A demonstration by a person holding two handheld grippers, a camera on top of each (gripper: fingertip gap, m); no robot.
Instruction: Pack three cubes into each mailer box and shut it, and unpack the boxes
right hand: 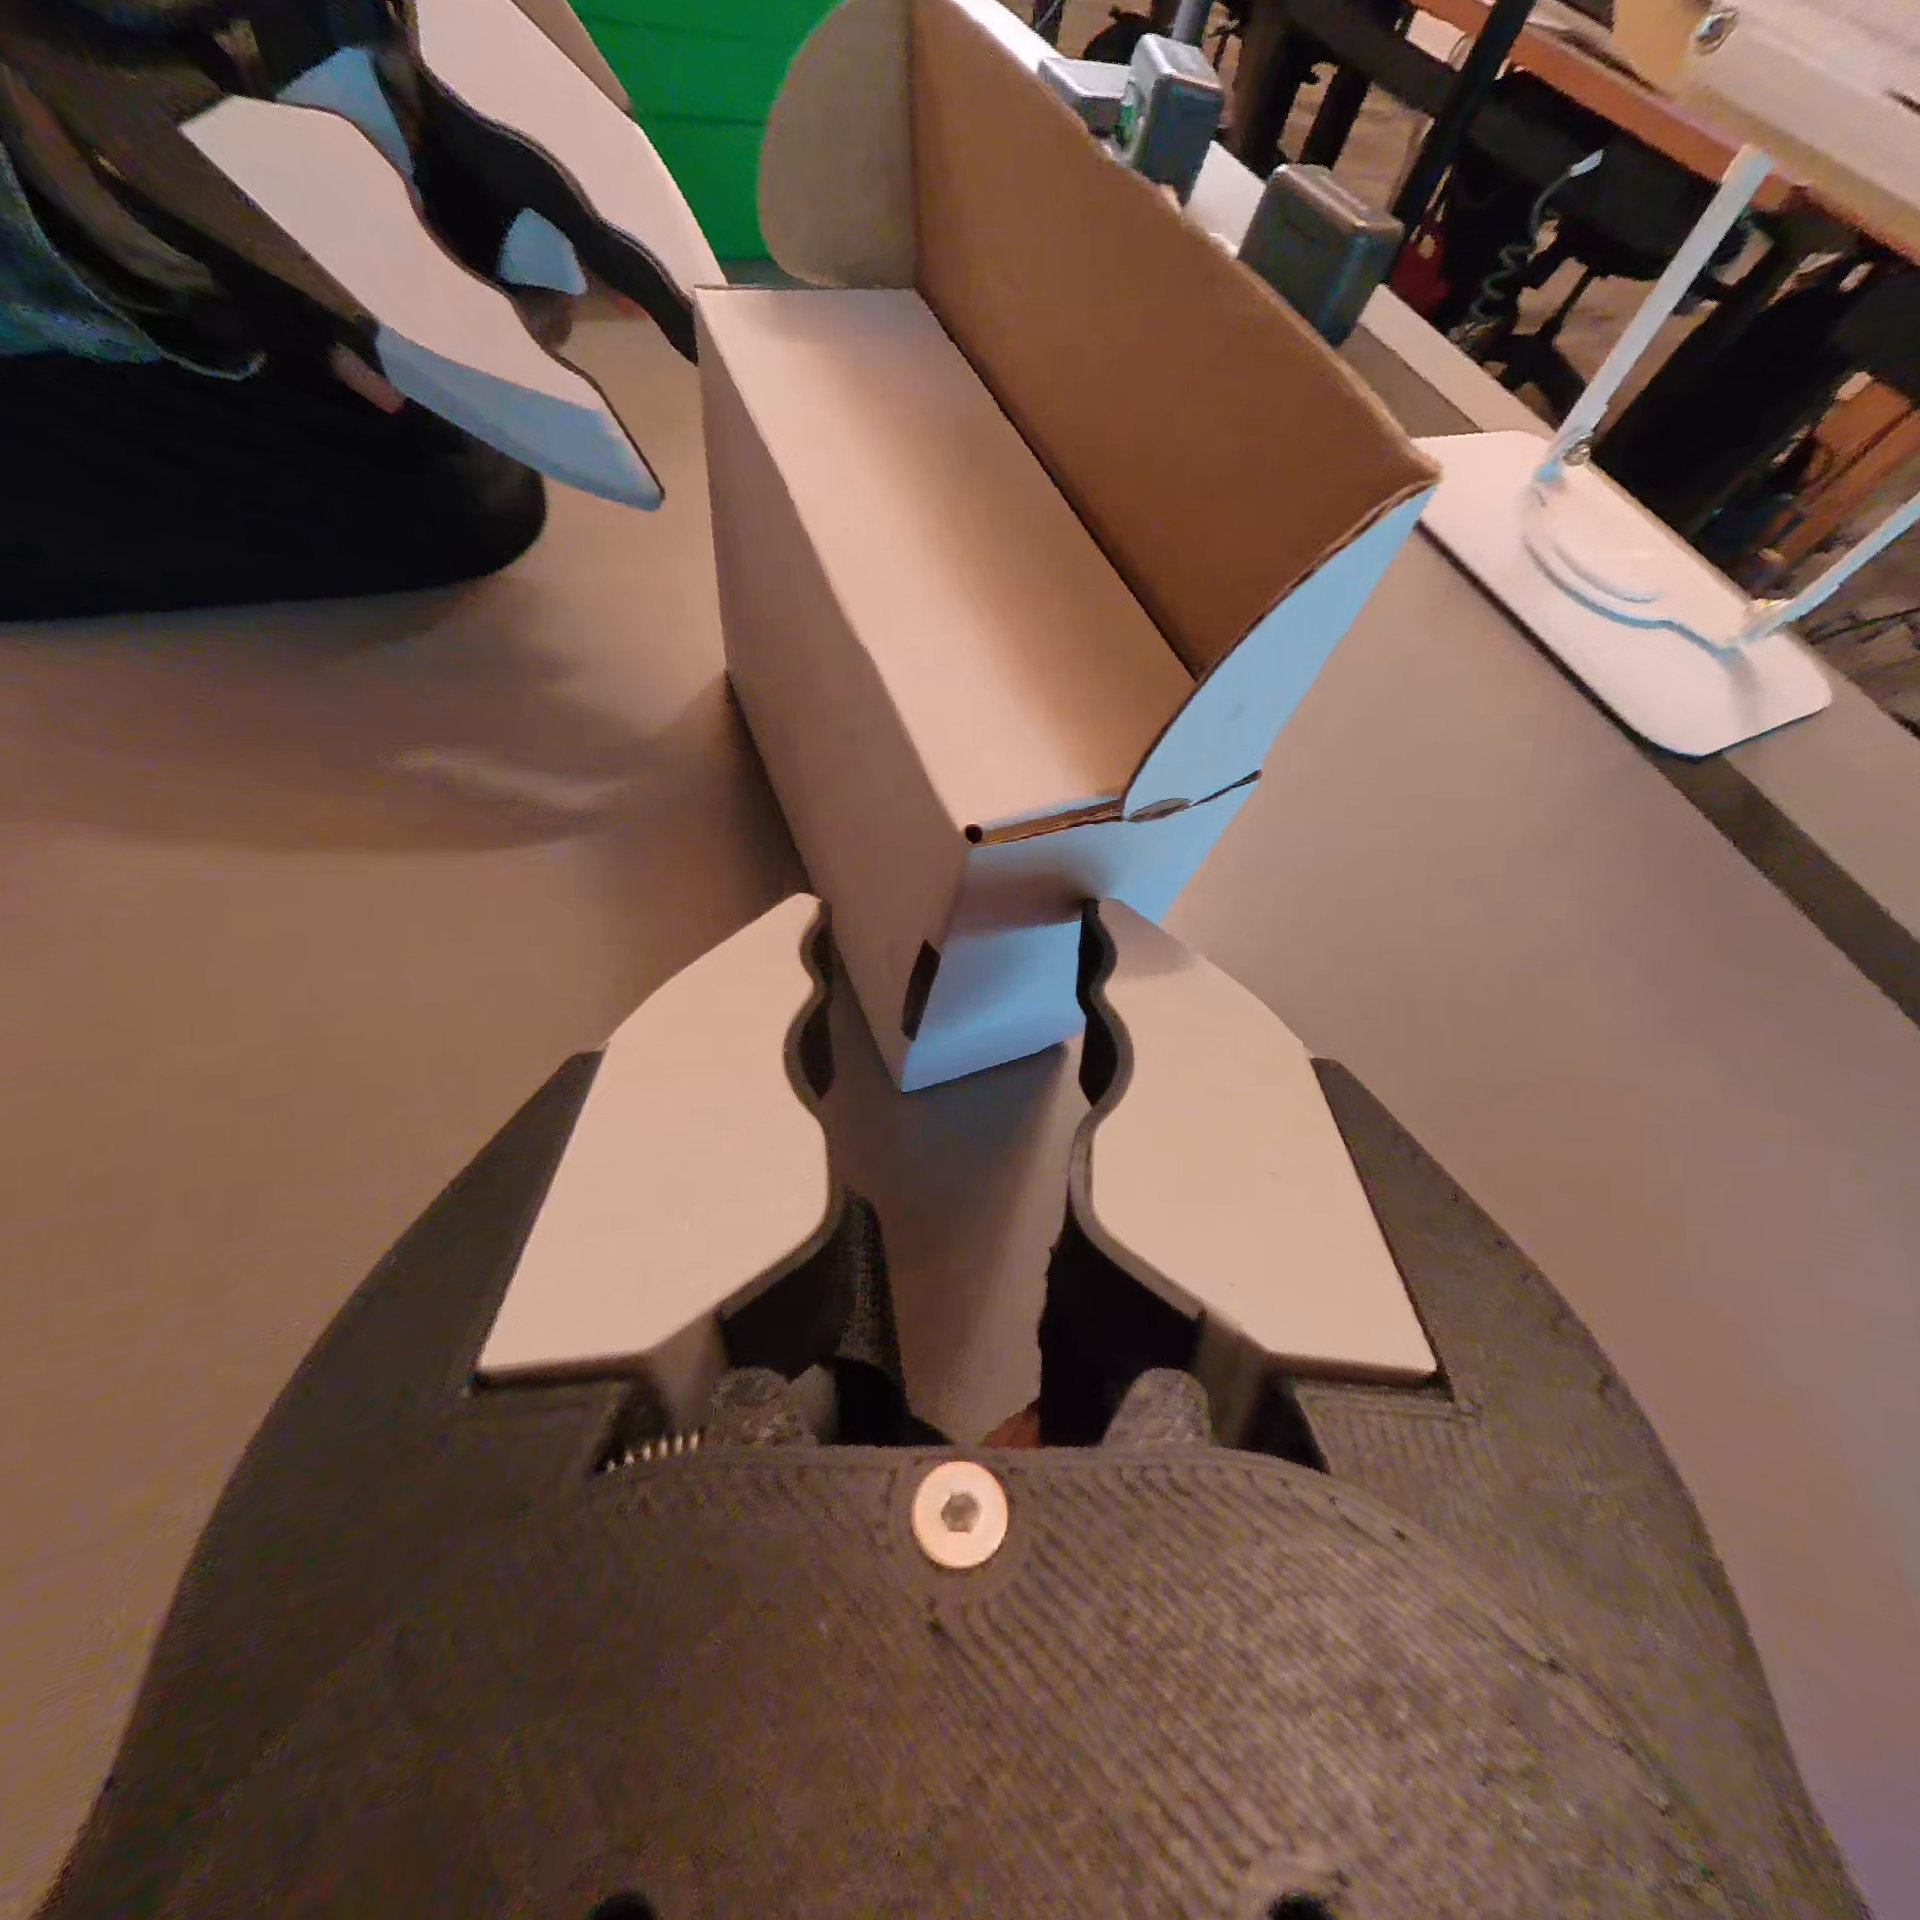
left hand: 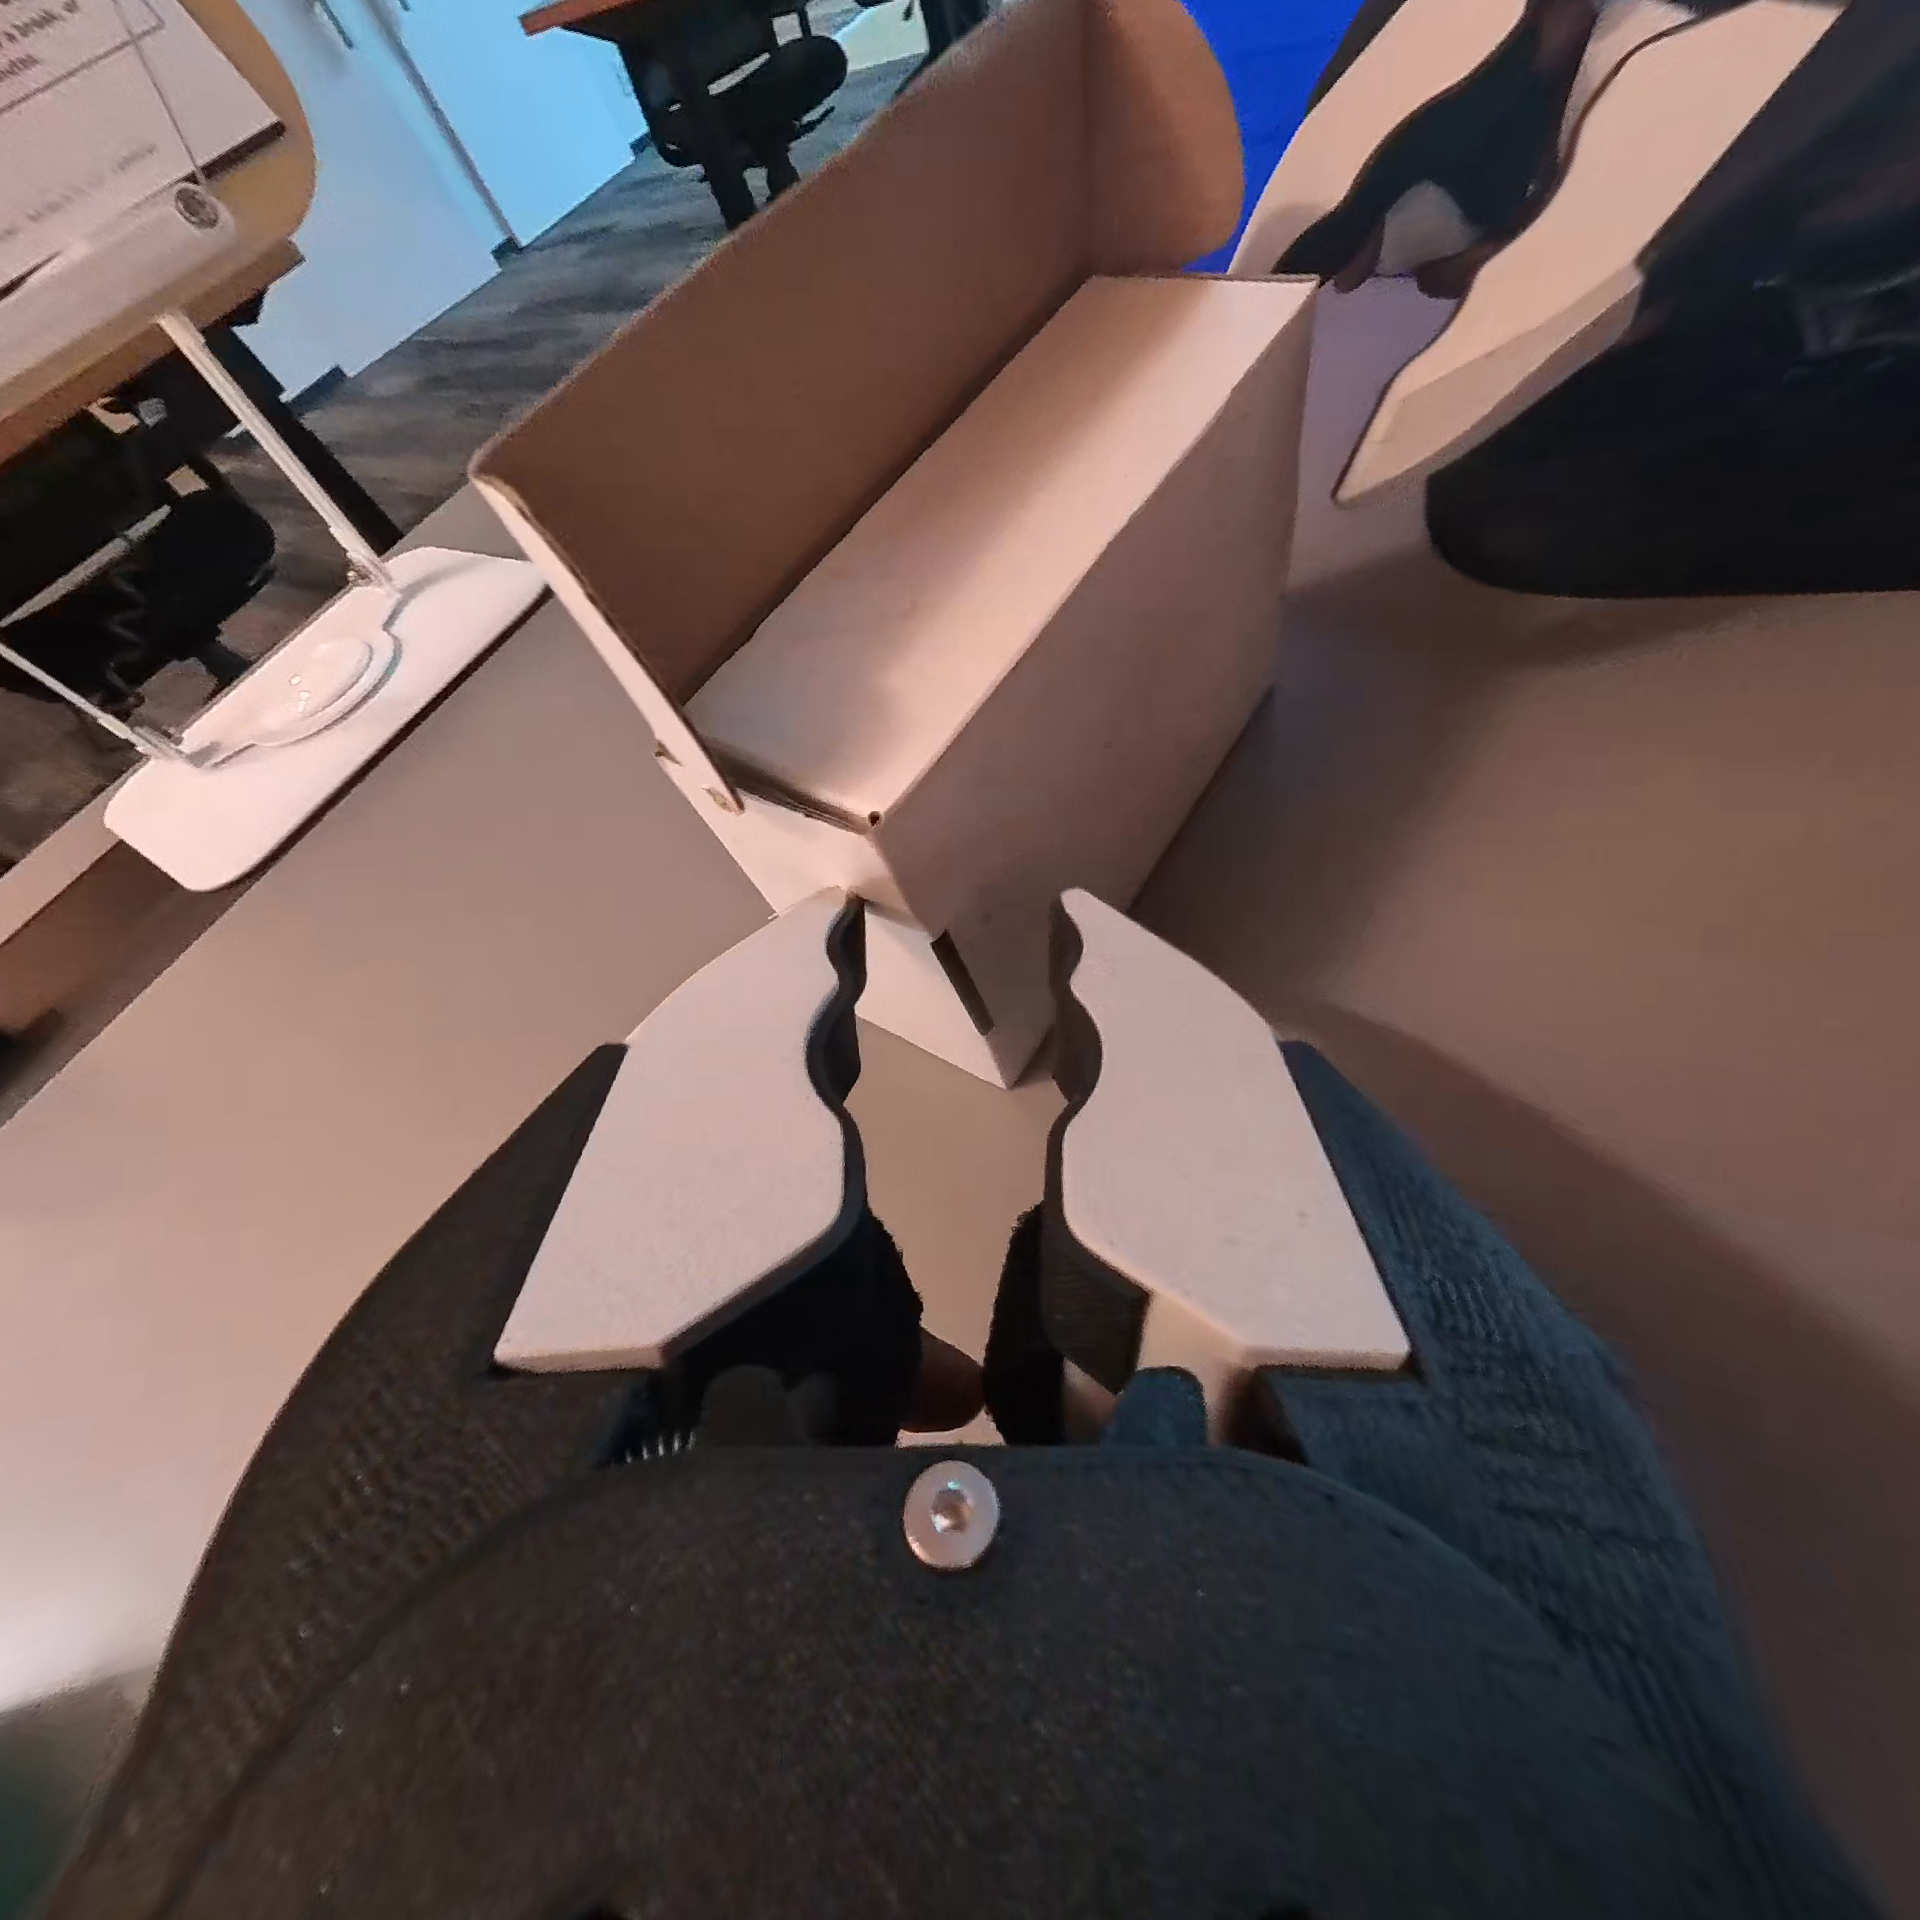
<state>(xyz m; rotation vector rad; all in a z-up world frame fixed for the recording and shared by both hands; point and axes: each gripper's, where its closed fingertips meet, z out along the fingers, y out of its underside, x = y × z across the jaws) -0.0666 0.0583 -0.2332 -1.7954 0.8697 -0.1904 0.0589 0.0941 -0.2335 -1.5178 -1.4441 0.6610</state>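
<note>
Long white cardboard mailer box point(left hand: 997, 644) on grey bench point(left hand: 364, 1091) (lid upright): light, easily dented, best pinched at end walls. Left gripper point(left hand: 958, 997) and right gripper point(right hand: 951, 1003) apart around opposite corners, unclamped.

1 white mailer box point(left hand: 1039, 582) sits on the bench point(left hand: 312, 1039), its lid up, 1 end corner between the 2 fingers point(left hand: 727, 1122) of the left gripper point(left hand: 956, 997) and the opposite end between the 2 fingers point(right hand: 1226, 1132) of the right gripper point(right hand: 956, 997). 2 grippers show in all. 1 white lamp base point(right hand: 1662, 644) lies beyond the right fingers. No cubes are visible.
</note>
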